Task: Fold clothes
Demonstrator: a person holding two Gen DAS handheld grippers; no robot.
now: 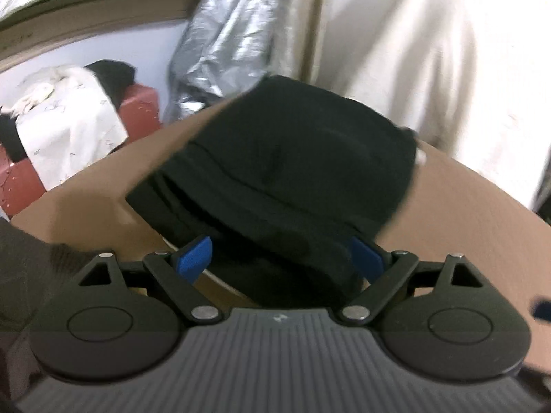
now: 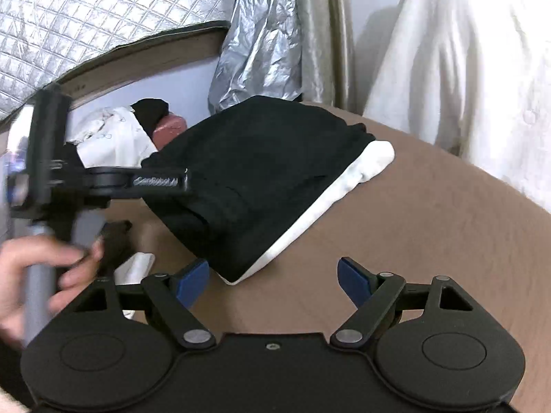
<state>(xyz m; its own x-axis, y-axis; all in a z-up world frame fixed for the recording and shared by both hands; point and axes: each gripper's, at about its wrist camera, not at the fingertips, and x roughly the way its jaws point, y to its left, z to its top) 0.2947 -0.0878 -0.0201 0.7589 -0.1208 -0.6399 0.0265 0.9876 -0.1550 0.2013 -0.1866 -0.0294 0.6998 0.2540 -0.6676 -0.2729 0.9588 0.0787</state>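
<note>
Black garment [image 2: 261, 179]: folded into a thick, roughly square bundle, lying on the brown table [image 2: 430, 223]; seen from both wrist cameras.
White garment [image 2: 351, 186]: folded under the black one; its edge shows as a white band along the right and near sides of the stack.
Stack position: toward the far left part of the table, close to the table's back edge.
Left gripper [image 1: 280, 256]: blue-padded fingers spread wide, nothing pinched; the near end of the black bundle shows between and beyond the fingers, but the pads do not press on it.
Right gripper [image 2: 273, 280]: blue-padded fingers spread wide and empty; the near corner of the stack lies just beyond the left finger, apart from it.
Left hand [image 2: 38, 275]: seen from the right wrist camera, blurred, wrapped around the grey handle of the left tool at the left of the table.
Small items by that hand: a dark object and a pale flat one on the table; too blurred to identify.
Behind the table: a crumpled silver sheet [image 2: 255, 44], a white cloth [image 2: 465, 62] hanging at the right, and a quilted silver panel [image 2: 86, 17] at upper left.
Far left background: a red seat [image 1: 141, 106] with white and black clothes [image 1: 65, 117] heaped on it.
</note>
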